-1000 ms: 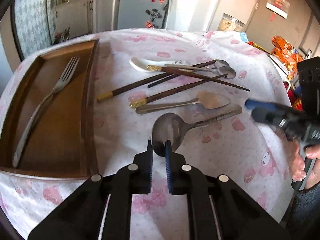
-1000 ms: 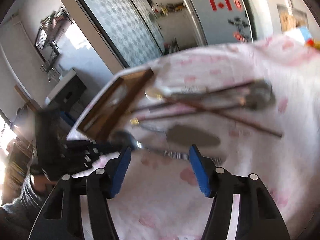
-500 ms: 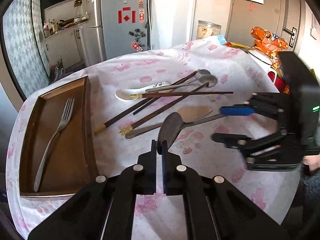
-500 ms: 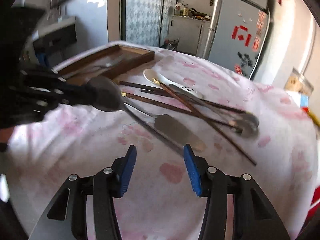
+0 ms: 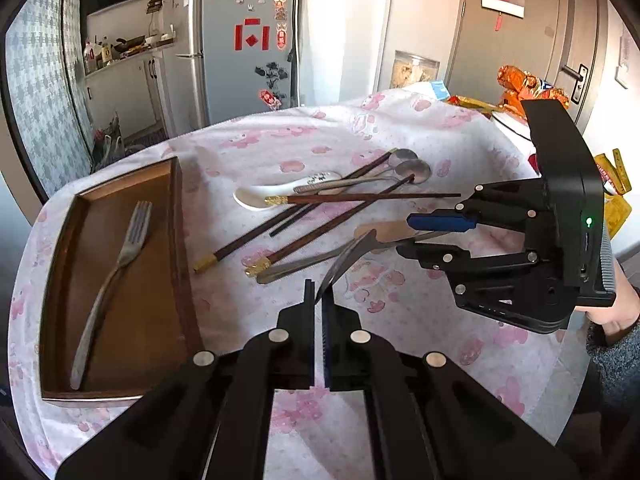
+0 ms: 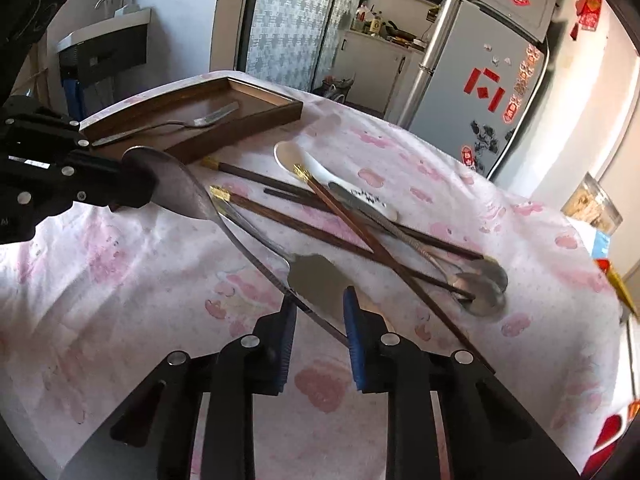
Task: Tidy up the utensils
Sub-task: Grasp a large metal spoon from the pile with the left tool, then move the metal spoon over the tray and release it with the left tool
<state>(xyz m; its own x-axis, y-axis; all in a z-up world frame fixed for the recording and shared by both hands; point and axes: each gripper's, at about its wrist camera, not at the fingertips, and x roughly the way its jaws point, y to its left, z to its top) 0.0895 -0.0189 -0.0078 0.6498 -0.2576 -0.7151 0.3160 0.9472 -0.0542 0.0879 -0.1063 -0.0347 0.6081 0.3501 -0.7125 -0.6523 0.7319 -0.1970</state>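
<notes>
Left gripper [image 5: 319,300] clamped on the bowl of a large metal spoon [image 6: 176,188]; right gripper [image 6: 320,312] closing about its handle.

The large metal spoon is held raised above the pink-patterned tablecloth [image 5: 400,136], bowl edge pinched between the left pads, its long handle reaching between the right jaws, which are not yet seen pressing on it. It is judged stiff, light and smooth, so the thin bowl rim may slip; the ridged handle offers surer hold. Both grippers are pointed obliquely down, facing each other. Beyond lie the chopsticks [image 5: 320,228], a white ceramic spoon [image 5: 280,192], and the wooden tray [image 5: 178,240] with a fork [image 5: 120,264].
</notes>
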